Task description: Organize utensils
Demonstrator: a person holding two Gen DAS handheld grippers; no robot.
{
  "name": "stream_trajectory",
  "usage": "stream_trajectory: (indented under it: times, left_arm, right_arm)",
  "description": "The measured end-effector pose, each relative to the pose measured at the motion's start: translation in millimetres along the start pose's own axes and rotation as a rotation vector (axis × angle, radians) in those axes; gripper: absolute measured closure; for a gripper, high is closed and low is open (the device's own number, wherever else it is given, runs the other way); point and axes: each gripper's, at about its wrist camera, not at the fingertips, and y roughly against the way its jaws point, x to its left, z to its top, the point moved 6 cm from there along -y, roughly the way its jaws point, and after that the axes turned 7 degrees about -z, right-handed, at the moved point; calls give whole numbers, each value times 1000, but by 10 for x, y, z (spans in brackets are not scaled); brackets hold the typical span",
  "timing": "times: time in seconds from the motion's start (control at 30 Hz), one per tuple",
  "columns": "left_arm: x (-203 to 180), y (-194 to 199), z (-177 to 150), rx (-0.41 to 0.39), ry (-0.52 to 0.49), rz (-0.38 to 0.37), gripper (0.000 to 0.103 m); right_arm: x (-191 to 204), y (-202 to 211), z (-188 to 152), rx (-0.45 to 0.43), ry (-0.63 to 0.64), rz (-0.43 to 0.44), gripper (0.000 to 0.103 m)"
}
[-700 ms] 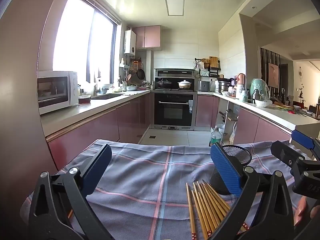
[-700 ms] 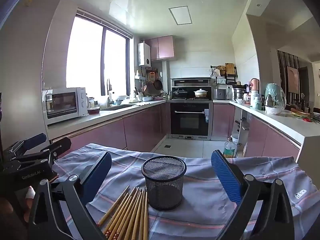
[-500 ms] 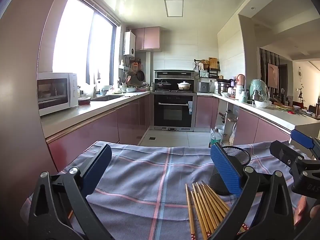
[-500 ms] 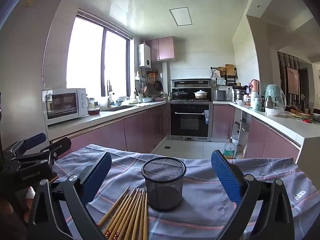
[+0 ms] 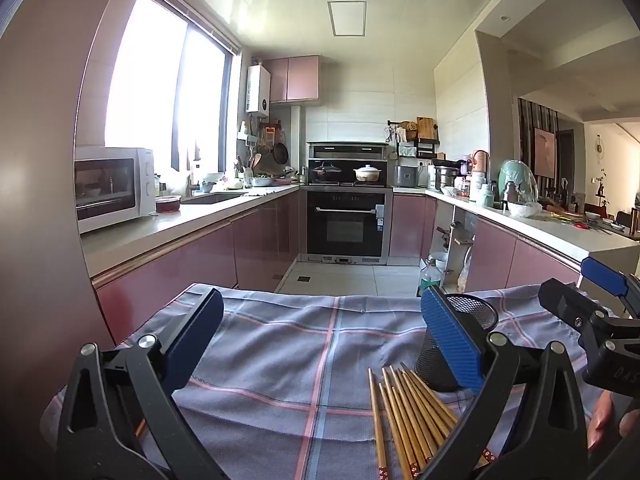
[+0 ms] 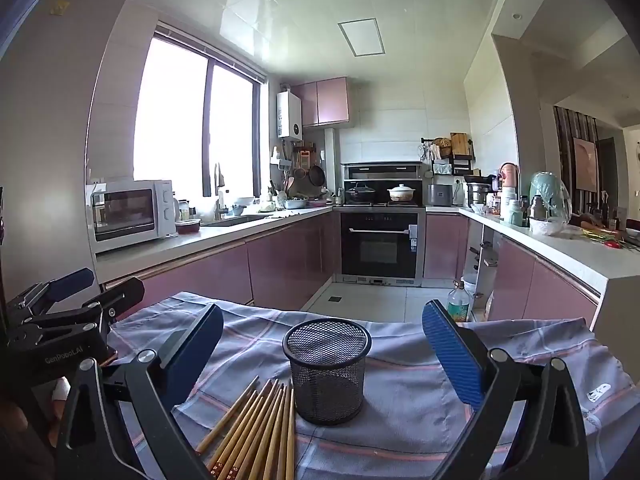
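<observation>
A bundle of several wooden chopsticks (image 6: 256, 428) lies on the checked cloth, just left of an empty black mesh cup (image 6: 326, 368). In the left wrist view the chopsticks (image 5: 408, 412) lie low right and the cup (image 5: 452, 344) is partly hidden behind my right finger. My left gripper (image 5: 320, 344) is open and empty above the cloth, left of the chopsticks; it also shows in the right wrist view (image 6: 72, 304). My right gripper (image 6: 320, 356) is open and empty, with the cup between its fingers farther ahead; it also shows in the left wrist view (image 5: 580, 292).
The table wears a grey-blue checked cloth (image 5: 280, 352) whose far edge drops to the kitchen floor. Beyond are pink cabinets, a microwave (image 6: 128, 212) on the left counter, an oven (image 6: 380, 244) at the back, and a cluttered right counter (image 6: 560, 236).
Both views have shifted very slightly; the grippers stay open and the chopsticks and cup have not moved.
</observation>
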Motion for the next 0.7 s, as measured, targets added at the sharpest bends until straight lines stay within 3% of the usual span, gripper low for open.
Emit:
stream_trajectory:
  times: [0.7]
  left_arm:
    - [-12,-2,-15,4,5,-1,6]
  right_arm:
    - [-10,-3,-35,4,-3,2,7]
